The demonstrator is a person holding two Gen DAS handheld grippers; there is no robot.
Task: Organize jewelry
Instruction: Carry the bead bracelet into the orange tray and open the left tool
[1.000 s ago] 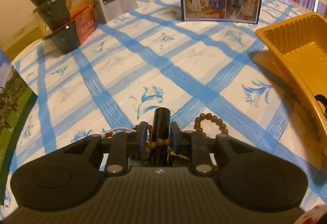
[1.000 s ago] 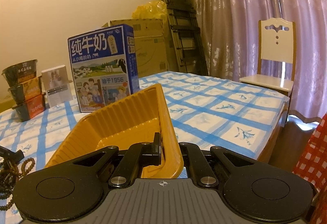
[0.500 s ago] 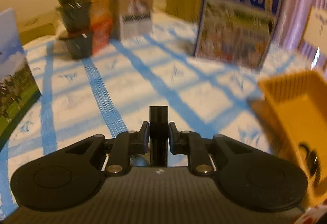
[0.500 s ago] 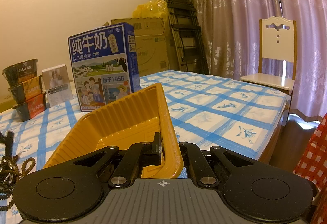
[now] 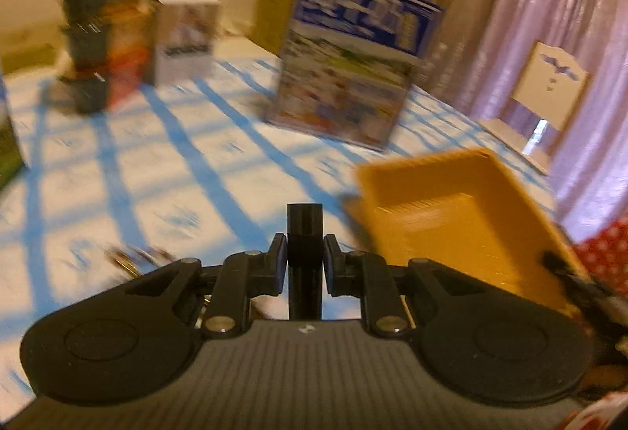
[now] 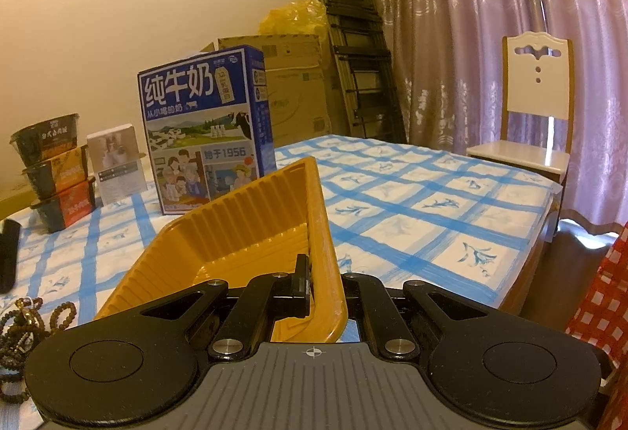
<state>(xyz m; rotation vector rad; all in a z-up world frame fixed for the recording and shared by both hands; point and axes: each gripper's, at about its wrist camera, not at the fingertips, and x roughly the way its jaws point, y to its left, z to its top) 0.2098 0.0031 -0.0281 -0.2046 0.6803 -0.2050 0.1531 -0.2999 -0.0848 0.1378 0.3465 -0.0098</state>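
A lived-in home room. A table (image 6: 412, 194) under a blue-checked cloth bears a milk carton (image 6: 204, 132) at 11 o'clock and stacked noodle bowls (image 6: 53, 179) at 9. Curtains (image 6: 490, 18) hang at 1, with a chair (image 6: 535, 124) before them, a folded ladder (image 6: 353, 37) and cardboard boxes (image 6: 294, 84) at 12.

On the table (image 6: 431, 202), the milk carton (image 6: 204, 132) stands behind the tray (image 6: 243, 234) — stacked bowls (image 6: 55, 175) far left, beads (image 6: 35, 316) left-front.

Right hand-held gripper (image 6: 322, 286) clamps yellow tray (image 6: 235, 234) rim; beads (image 6: 35, 316), possibly bracelets, left.
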